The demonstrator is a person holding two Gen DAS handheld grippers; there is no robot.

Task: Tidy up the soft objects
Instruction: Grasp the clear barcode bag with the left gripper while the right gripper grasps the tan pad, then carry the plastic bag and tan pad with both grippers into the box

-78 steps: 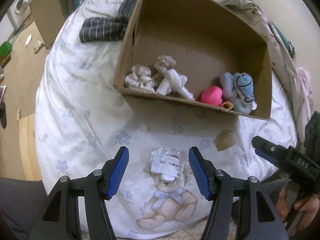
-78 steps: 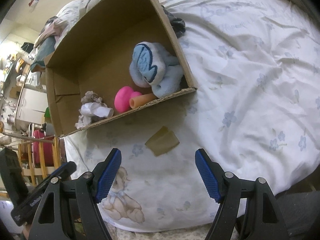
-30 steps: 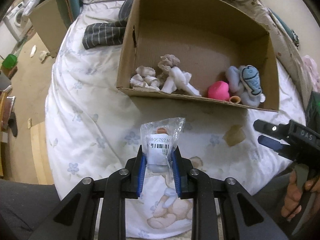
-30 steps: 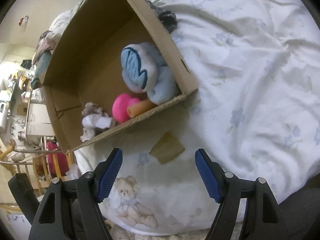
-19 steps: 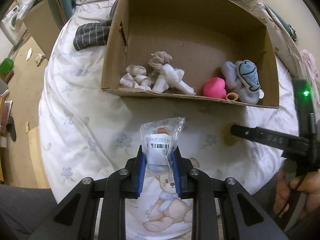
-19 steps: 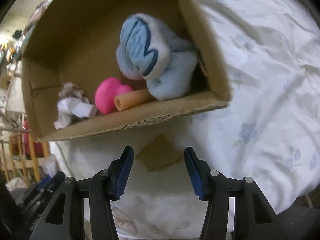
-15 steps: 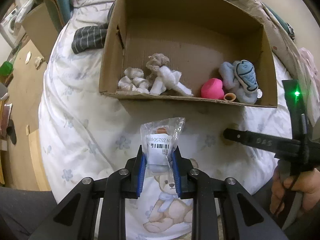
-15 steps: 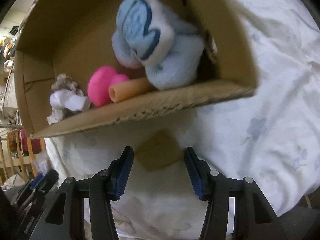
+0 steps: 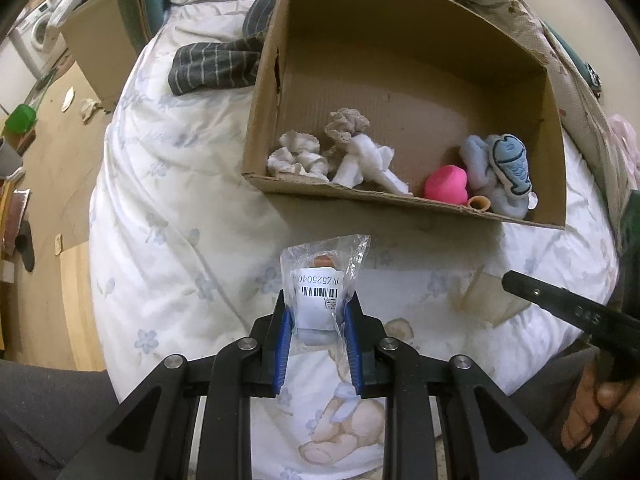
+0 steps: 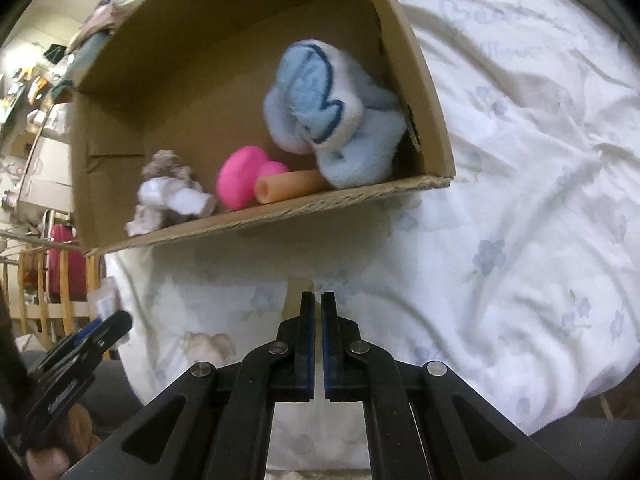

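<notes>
1. White quilt with pale blue flowers and a teddy-bear print (image 9: 188, 216) – covers the bed, everything sits on it. No change here.
2. Open brown cardboard box (image 9: 400, 60) – on the quilt, beyond both tools. Already holds a light-blue plush with a fish patch (image 9: 500, 172), a pink heart-shaped sponge (image 9: 445, 188), a small orange foam tube (image 9: 479, 202) and crumpled white-grey cloth bits (image 9: 332, 156). Contents same as 2.6 s ago.
3. Left gripper (image 9: 319, 320) – was spread wide w/ the packet lying flat on the quilt; now clamped on the clear plastic packet with a barcode label (image 9: 320, 280), lifted off the bedding, short of the box's near wall. Means pickup done; prob. next is carry over the rim & drop in.
4. Right gripper (image 10: 318, 320) – fingers stood wide apart 1 s ago, now almost together, thin slit left. In left view its tip meets the flat tan cardboard-like scrap (image 9: 476, 292), which looks tipped up off the quilt. Can't tell for sure it's actually pinched; if so, 2nd item is also secured for the box.
</notes>
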